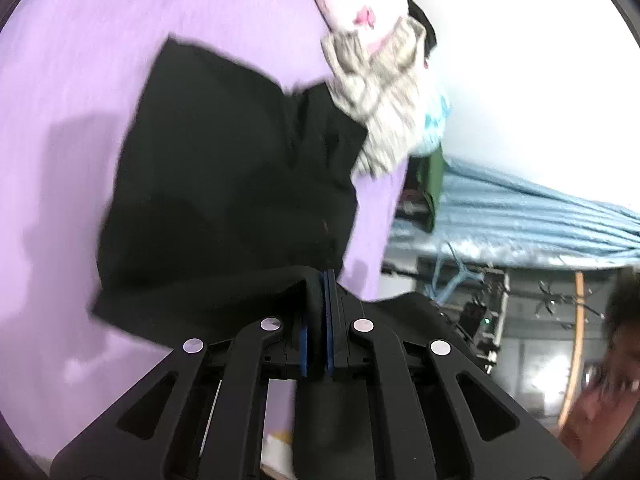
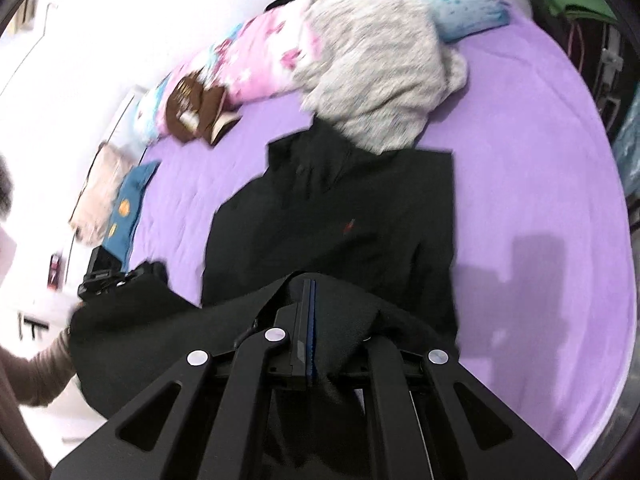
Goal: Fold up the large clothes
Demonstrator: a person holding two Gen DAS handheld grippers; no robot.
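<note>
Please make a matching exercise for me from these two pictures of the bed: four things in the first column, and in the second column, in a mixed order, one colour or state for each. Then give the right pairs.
Column 1
1. black shirt
2. bed sheet
3. grey knit garment
4. left gripper

Column 2
A. purple, spread under everything
B. shut on dark cloth
C. lying partly on the shirt's collar end
D. has a small red mark on the chest

Right pairs: 1-D, 2-A, 3-C, 4-B
</note>
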